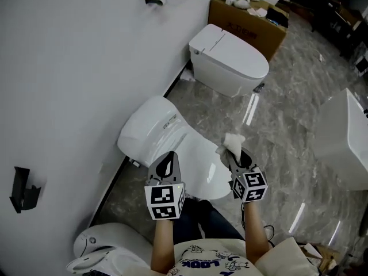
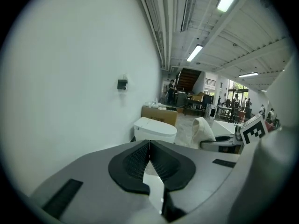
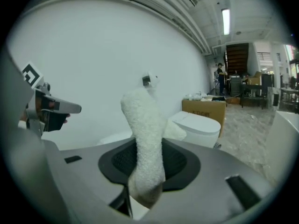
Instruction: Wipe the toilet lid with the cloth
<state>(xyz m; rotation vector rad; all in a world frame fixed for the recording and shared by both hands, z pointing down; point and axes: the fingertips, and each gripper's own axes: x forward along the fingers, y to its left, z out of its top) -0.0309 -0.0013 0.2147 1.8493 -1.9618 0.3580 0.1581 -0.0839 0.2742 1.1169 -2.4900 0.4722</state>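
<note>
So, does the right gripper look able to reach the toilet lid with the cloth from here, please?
Probably yes: the right gripper, shut on the white cloth, hangs by the toilet lid's right edge with nothing between them; the left gripper sits aside.

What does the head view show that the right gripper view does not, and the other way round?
Only the head view: a third toilet at bottom left, and the person's forearms. Only the right gripper view: a ceiling light and a staircase. Both: the cloth held by the right gripper, the left gripper, the far toilet, the cardboard box.
</note>
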